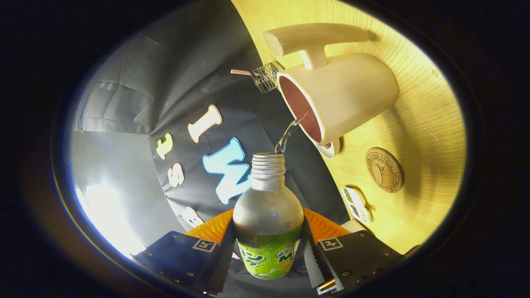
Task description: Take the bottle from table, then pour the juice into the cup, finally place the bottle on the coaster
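One bottle, mid-pour into the cup

One gripper grasps a bottle with its jaws clenched on the body from both sides, at the height of the green label. The bottle has a pale, frosted upper body, a ribbed threaded neck and no cap. Its long axis runs straight ahead from between the jaws, with the open mouth at the far end.

Just beyond that mouth a thin stream of clear liquid arcs into a cream cup. The cup has a dark reddish inside and a thick handle, and it stands on a light wood tabletop. The whole scene appears rolled to one side, which suggests the bottle is tipped for pouring.

A round cork coaster lies bare on the tabletop, near the cup and apart from it. A small wire object sits beside the cup's rim.

Judging from this, pouring is under way. The next move calls for righting the bottle, then carrying it past the cup to the coaster.
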A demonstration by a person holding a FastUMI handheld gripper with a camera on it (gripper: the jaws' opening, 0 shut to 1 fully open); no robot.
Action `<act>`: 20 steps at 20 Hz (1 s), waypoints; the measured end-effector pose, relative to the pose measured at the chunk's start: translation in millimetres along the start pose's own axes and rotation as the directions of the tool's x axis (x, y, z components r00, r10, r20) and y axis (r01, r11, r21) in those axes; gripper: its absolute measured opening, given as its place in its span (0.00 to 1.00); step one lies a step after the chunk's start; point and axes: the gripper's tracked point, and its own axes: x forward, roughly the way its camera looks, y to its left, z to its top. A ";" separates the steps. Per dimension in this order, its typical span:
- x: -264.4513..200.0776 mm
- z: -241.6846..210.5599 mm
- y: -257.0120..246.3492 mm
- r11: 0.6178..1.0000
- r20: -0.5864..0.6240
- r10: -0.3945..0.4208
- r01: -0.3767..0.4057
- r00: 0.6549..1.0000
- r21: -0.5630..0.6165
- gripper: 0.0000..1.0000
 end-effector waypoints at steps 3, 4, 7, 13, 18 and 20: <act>-0.7 2.4 0.8 1.000 0.005 -0.002 0.001 1.000 0.002 0.74; -0.6 2.7 1.3 1.000 0.007 -0.003 0.003 1.000 0.007 0.74; -0.6 3.3 2.4 1.000 0.008 -0.001 0.001 1.000 0.015 0.74; -2.4 2.0 4.2 1.000 0.008 0.003 -0.003 1.000 0.014 0.74; -4.1 4.1 4.0 1.000 0.012 0.002 -0.002 1.000 0.019 0.74; -4.1 5.0 3.6 1.000 0.012 0.001 -0.001 1.000 0.017 0.74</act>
